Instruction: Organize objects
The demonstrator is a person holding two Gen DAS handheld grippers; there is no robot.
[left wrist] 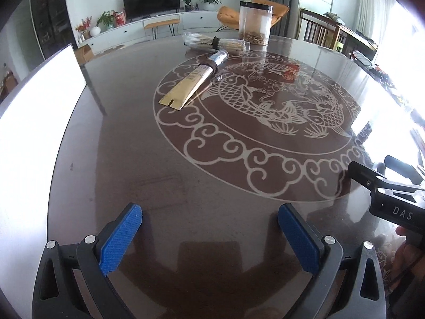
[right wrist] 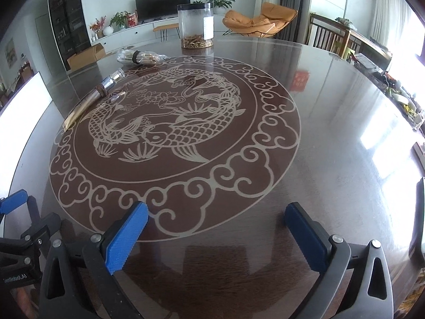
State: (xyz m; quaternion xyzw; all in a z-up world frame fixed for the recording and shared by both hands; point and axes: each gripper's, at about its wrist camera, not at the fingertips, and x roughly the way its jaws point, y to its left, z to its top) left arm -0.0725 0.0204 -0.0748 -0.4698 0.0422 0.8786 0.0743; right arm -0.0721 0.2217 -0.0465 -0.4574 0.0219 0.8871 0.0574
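Note:
A clear jar [left wrist: 255,24] with a black lid and dried bits at its bottom stands at the far side of the round table; it also shows in the right wrist view [right wrist: 196,25]. In front of it lies a plastic-wrapped bundle of sticks [left wrist: 216,43] [right wrist: 140,57]. Nearer lies a tan paper sleeve with a clear tube end [left wrist: 195,79] [right wrist: 97,94]. My left gripper [left wrist: 209,235] is open and empty above the near table edge. My right gripper [right wrist: 216,235] is open and empty, to the right of the left one.
The dark glossy table [left wrist: 186,180] bears a pale fish and cloud pattern [right wrist: 170,122]. A white panel [left wrist: 39,111] stands at the left edge. Wooden chairs [right wrist: 329,40] stand at the far right. Clutter lines the right rim [right wrist: 403,98].

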